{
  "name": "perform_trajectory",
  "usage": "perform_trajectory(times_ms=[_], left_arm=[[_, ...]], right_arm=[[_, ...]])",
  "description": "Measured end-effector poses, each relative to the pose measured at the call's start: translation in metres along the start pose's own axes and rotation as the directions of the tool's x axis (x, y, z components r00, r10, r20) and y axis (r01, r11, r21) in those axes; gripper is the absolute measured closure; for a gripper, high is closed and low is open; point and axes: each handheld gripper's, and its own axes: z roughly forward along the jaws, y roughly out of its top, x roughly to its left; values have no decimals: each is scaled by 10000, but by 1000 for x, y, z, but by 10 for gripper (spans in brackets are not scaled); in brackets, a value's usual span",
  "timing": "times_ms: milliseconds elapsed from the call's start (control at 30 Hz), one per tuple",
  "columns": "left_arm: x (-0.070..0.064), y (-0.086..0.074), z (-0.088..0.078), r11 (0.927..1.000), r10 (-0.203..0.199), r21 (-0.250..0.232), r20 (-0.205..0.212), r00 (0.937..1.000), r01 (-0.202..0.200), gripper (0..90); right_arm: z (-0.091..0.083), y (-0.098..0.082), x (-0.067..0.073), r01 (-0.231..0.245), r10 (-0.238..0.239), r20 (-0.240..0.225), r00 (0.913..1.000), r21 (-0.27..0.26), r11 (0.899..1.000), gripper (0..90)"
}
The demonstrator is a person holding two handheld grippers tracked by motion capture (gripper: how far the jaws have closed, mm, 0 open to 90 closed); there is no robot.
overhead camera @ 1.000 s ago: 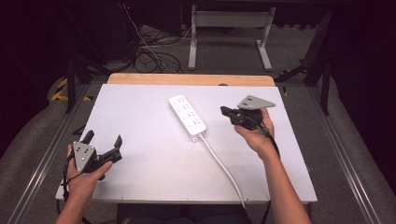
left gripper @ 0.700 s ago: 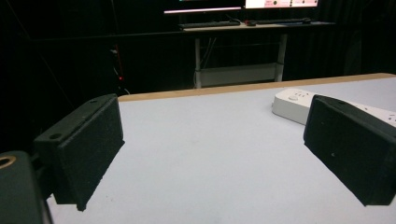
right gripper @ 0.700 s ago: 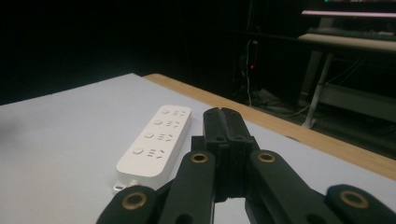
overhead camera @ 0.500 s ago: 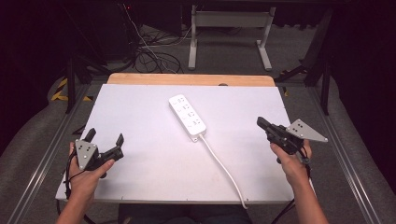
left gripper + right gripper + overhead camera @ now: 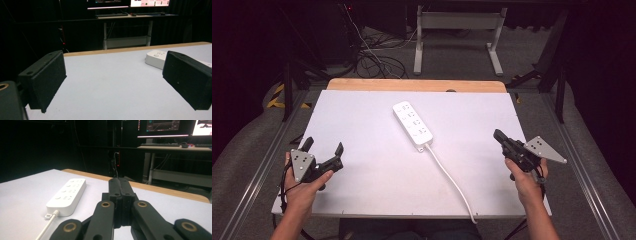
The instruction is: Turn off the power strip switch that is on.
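Observation:
A white power strip [image 5: 412,123] lies slantwise near the middle of the white table [image 5: 372,180], its white cable [image 5: 454,185] running off the front edge. It also appears as the strip [image 5: 67,196] and strip [image 5: 156,58] in the gripper views. My left gripper [image 5: 323,148] rests at the front left corner, jaws wide open with nothing between them [image 5: 113,80]. At the right edge my right gripper [image 5: 497,134] is held by a hand, jaws pressed together and empty [image 5: 121,181], well to the right of the strip.
A wooden strip [image 5: 417,85] borders the table's far edge. Beyond it stand a desk frame [image 5: 457,45] and loose cables [image 5: 372,62] on the floor. Monitors and a keyboard sit on a far desk [image 5: 172,146]. Metal rails [image 5: 257,170] run along both sides.
My right gripper swung from beside the power strip out to the table's right edge and lower. The left gripper and the strip stayed where they were.

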Motion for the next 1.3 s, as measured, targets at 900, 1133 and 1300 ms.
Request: perform_trajectory(times_ms=[900, 1133, 1300], left_arm=[[-1, -1, 0, 10000, 44, 48, 19, 10000, -44, 55], [0, -1, 0, 10000, 58, 14, 1, 10000, -58, 55], [-1, 1, -4, 9998, 162, -83, 8, 9999, -162, 55]], right_arm=[[8, -4, 1, 5, -10, 424, 9991, 117, 9999, 21], [10, -6, 1, 18, -27, 390, 9992, 239, 9997, 21], [8, -4, 2, -26, 18, 369, 9993, 236, 9997, 18]])
